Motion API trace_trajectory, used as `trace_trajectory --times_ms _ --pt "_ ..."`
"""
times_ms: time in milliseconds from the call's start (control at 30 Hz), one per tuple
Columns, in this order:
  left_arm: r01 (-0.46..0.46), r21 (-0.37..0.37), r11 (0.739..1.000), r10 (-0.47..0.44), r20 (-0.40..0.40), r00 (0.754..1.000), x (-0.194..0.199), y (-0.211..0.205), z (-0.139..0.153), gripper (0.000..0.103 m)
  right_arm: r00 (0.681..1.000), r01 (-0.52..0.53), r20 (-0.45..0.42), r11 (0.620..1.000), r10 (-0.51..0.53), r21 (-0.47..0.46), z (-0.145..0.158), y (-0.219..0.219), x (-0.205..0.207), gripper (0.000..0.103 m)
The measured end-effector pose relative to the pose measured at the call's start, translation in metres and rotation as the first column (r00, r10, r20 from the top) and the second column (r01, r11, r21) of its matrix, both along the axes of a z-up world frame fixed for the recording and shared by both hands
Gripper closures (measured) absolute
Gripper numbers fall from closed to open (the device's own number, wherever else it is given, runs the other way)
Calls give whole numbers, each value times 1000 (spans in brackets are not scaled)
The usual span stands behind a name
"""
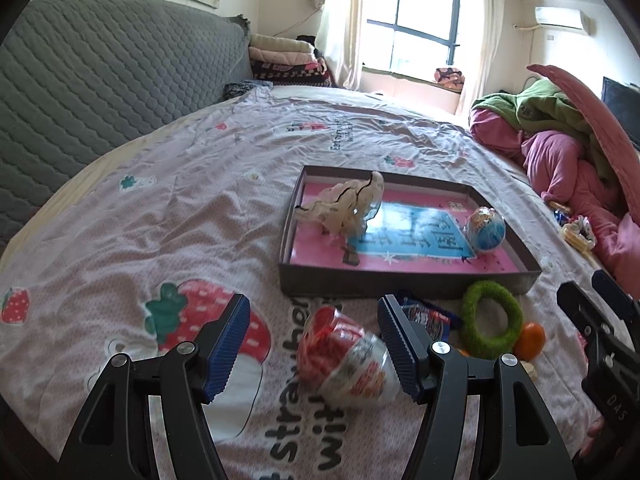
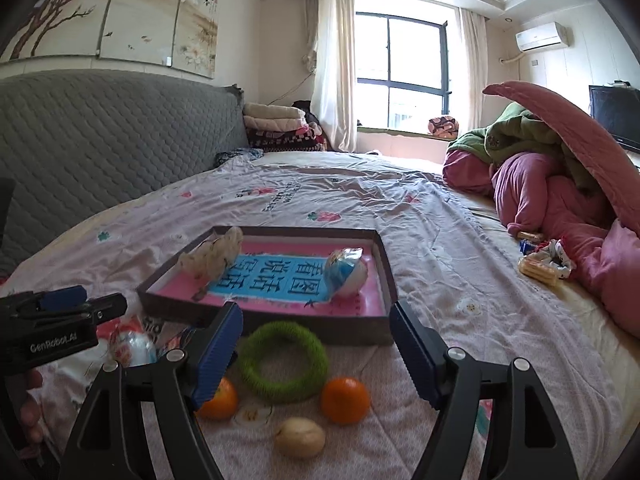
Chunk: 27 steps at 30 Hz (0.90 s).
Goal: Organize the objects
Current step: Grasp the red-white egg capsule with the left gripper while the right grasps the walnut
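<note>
On the strawberry-print bedsheet lies a red-and-clear egg-shaped capsule toy (image 1: 348, 356), between the open blue pads of my left gripper (image 1: 314, 344); the right pad is close to it and the left pad stands apart. My right gripper (image 2: 316, 344) is open over a green ring (image 2: 282, 360), with two oranges (image 2: 346, 400) and a beige nut (image 2: 299, 438) in front of it. Behind them sits a dark shallow box (image 2: 280, 328) with a pink lining. It holds a cream bagged toy (image 1: 352, 204) and a blue capsule toy (image 1: 486, 230).
A blue packet (image 1: 428, 316) lies by the box's front wall. Pink and green bedding (image 2: 560, 184) is piled on the right, with snack packets (image 2: 540, 266) beside it. A grey quilted headboard (image 2: 100, 140) runs along the left, with folded blankets (image 2: 276, 128) beyond it.
</note>
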State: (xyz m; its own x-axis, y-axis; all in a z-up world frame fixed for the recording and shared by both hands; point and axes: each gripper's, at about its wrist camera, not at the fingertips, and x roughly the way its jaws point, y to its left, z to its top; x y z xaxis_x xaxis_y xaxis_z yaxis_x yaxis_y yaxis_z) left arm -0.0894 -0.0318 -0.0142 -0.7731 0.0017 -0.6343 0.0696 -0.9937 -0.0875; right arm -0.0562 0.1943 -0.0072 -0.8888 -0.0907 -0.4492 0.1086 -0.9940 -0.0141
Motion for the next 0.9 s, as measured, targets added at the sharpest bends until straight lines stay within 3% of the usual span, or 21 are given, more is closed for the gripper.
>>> trace_trajectory --times_ms 300,900 --pt "7 -13 1000 -7 26 1000 19 2 -2 35 999 -35 5 998 35 50 -6 -9 23 28" --pt "40 3 999 -40 77 996 50 11 -9 35 997 -26 72 999 23 41 -21 -1 47 28"
